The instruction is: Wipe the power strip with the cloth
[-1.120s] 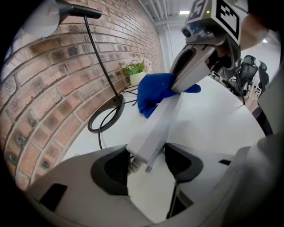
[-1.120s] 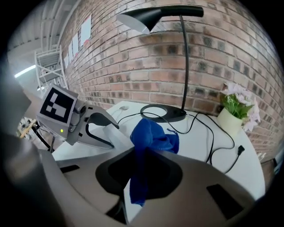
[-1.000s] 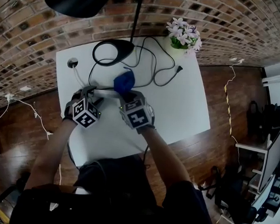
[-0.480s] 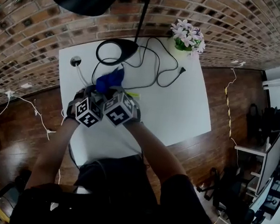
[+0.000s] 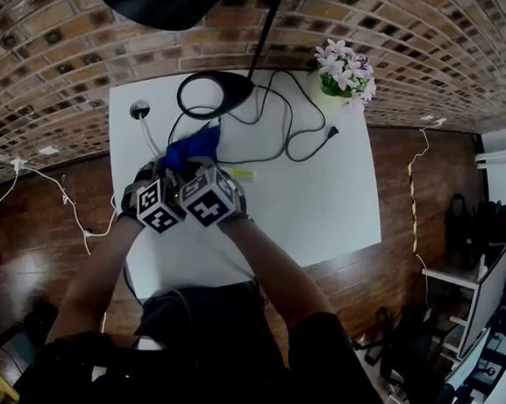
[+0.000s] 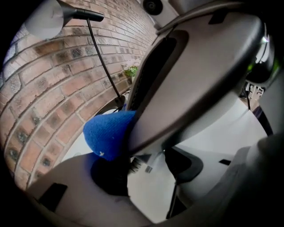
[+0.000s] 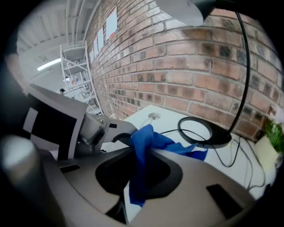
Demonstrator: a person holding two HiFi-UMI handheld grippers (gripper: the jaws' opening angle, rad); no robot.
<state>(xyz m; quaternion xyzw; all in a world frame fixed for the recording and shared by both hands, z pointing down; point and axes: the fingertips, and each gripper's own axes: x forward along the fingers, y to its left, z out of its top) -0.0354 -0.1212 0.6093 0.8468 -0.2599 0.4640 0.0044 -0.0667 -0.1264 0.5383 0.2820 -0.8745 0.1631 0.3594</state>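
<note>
While both hands crowded together over the left part of the white desk (image 5: 324,194), the right gripper (image 7: 143,153) had its fingers (image 7: 213,181) clenched hard on the blue cloth (image 7: 148,137). The fabric bunched up out of the pinch, one tail hung below it, and another fold spread out toward the round black base of the lamp (image 5: 214,92).

And the left gripper (image 6: 153,175)! Its fingers (image 6: 80,195) stood wide, with a flat white face filling the gap between them. I took that for the end of the strip (image 5: 236,172), so that one was grasping the strip down on the desk.

The right gripper lay slantwise across the left one, their marker cubes side by side and all but touching. The cloth sat just past the cubes, over the strip's left end, between the grippers and the lamp base. All that showed of the strip from above was a short white stretch running out to the right from under the right gripper, with a small yellow-green mark on it. The rest was covered.

Behind them, black cable (image 5: 286,129) looped over the desk from the lamp base toward a plug lying near the flowers (image 5: 344,71) at the far right corner. A round grommet (image 5: 140,109) with a white wire sat at the far left corner, hard by the brick wall (image 5: 73,49).
</note>
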